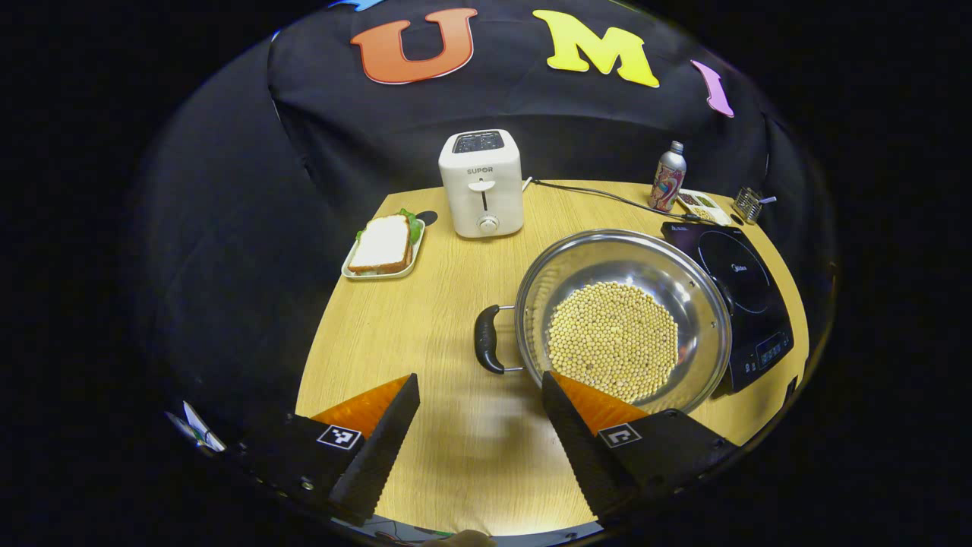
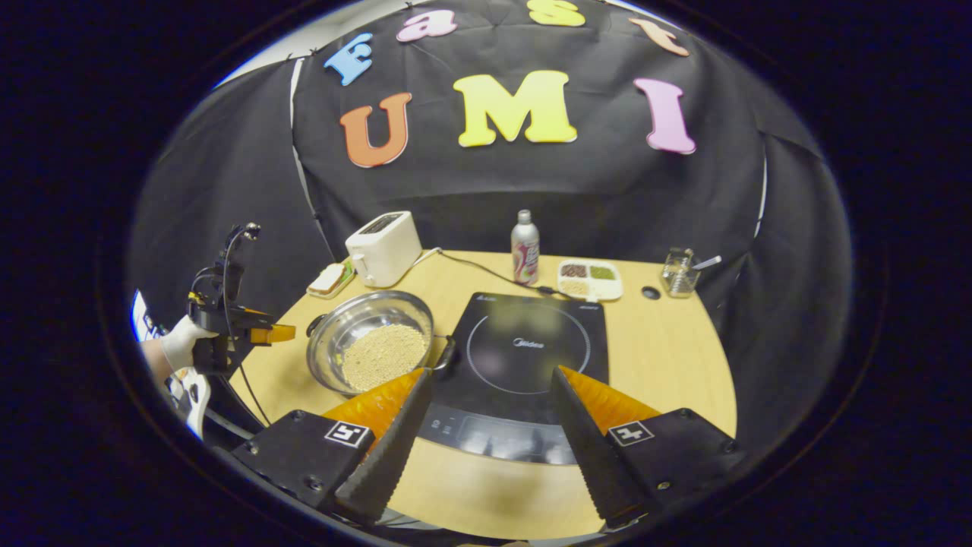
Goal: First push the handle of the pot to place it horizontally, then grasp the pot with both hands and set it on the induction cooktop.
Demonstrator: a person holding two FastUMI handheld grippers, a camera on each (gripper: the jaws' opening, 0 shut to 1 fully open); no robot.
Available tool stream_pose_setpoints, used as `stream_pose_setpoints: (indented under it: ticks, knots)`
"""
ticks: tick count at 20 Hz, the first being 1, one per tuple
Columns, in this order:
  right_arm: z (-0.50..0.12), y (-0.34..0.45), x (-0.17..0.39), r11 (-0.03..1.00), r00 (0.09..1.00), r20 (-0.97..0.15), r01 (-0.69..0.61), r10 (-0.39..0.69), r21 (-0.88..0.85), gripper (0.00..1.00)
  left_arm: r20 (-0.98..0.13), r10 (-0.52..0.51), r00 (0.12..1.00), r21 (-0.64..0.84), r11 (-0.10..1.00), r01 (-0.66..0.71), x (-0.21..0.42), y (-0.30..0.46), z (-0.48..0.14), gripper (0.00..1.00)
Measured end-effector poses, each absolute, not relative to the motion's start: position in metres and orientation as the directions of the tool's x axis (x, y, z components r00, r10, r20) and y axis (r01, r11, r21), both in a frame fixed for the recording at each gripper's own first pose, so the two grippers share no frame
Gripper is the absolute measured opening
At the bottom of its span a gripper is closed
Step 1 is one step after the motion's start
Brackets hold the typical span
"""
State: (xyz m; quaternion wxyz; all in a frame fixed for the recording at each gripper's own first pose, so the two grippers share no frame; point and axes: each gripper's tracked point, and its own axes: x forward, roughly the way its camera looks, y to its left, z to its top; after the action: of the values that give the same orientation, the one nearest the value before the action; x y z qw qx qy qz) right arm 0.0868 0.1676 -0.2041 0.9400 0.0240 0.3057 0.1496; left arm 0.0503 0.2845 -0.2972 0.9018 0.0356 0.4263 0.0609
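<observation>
Both our grippers, left [image 1: 480,425] and right [image 2: 490,422], gape empty. The round steel pot [image 1: 623,315], full of loose pale beans [image 1: 612,339], sits at nine o'clock of the black induction cooktop [image 2: 524,357]. We judge a hard shove on its black loop handle [image 1: 487,339] could spill them across the wooden tabletop [image 1: 425,304].

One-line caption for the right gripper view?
Open right claw hovers over the induction cooktop; the bean-filled pot sits beside it on the table.

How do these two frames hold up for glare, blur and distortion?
Left gripper view: sharp, the pot has soft reflections on its steel wall, and the table edge bows from fisheye. Right gripper view: sharp too, the induction cooktop shows pale glare along its near panel, and the edges are dim.
</observation>
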Motion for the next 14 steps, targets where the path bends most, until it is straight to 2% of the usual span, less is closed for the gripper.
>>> stream_pose_setpoints:
  ticks: [2, 4, 6, 9, 10, 14]
  knots:
    - [-0.222, 0.189, 0.108, 0.947, 0.728, -0.609, -0.281, 0.316, 0.156, 0.96, -0.777, 0.145, 0.612, 0.132, 0.989, -0.067, 0.063, 0.280, -0.303, 0.97]
    - [-0.243, 0.212, 0.127, 0.938, 0.677, -0.652, -0.284, 0.342, 0.197, 0.90, -0.792, 0.150, 0.592, 0.150, 0.987, -0.050, 0.075, 0.278, -0.311, 0.97]
    - [-0.261, 0.233, 0.141, 0.931, 0.625, -0.691, -0.275, 0.364, 0.241, 0.95, -0.810, 0.145, 0.568, 0.148, 0.988, -0.040, 0.086, 0.274, -0.319, 0.97]
    - [-0.286, 0.256, 0.165, 0.929, 0.565, -0.740, -0.261, 0.366, 0.261, 0.95, -0.838, 0.148, 0.525, 0.143, 0.988, -0.049, 0.101, 0.276, -0.337, 0.97]
    - [-0.294, 0.262, 0.170, 0.930, 0.549, -0.753, -0.259, 0.364, 0.261, 0.88, -0.847, 0.143, 0.512, 0.134, 0.989, -0.054, 0.105, 0.276, -0.343, 0.97]
    - [-0.325, 0.278, 0.192, 0.942, 0.479, -0.813, -0.223, 0.330, 0.251, 0.83, -0.879, 0.128, 0.459, 0.103, 0.992, -0.079, 0.115, 0.280, -0.361, 0.97]
